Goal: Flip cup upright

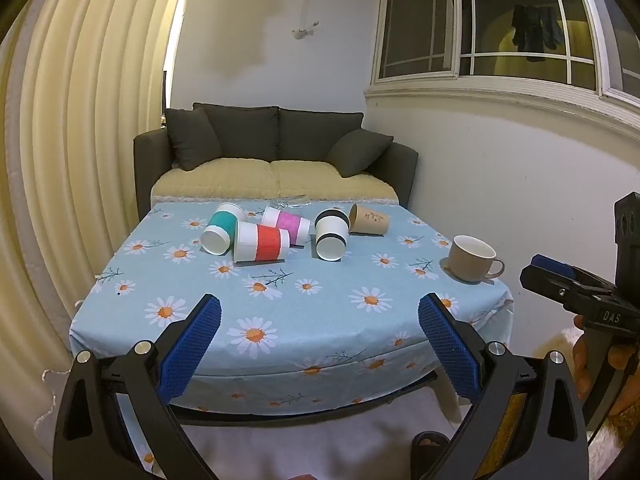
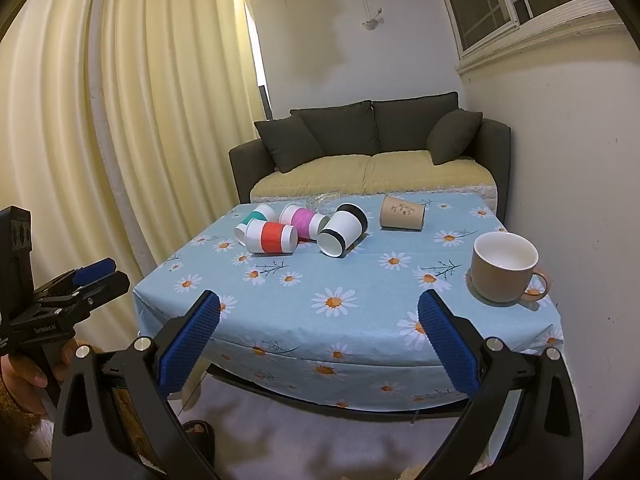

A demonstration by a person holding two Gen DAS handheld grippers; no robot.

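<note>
Both wrist views looked forward from before the table's (image 1: 280, 360) near edge. Shared: tabletop, sofa (image 2: 372, 148) beyond.

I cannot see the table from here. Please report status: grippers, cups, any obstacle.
Left gripper and right gripper open, empty, short of the table. Five paper cups on their sides, red-banded cup nearest. Beige mug upright at right. Nothing in the way.

We see five paper cups (image 1: 276, 234) lying on their sides in a cluster at the table's (image 1: 320, 344) far end. Nearer us to the right, a mug (image 2: 505, 267) stands upright near the edge, and behind the table sits a sofa (image 1: 276, 152).
</note>
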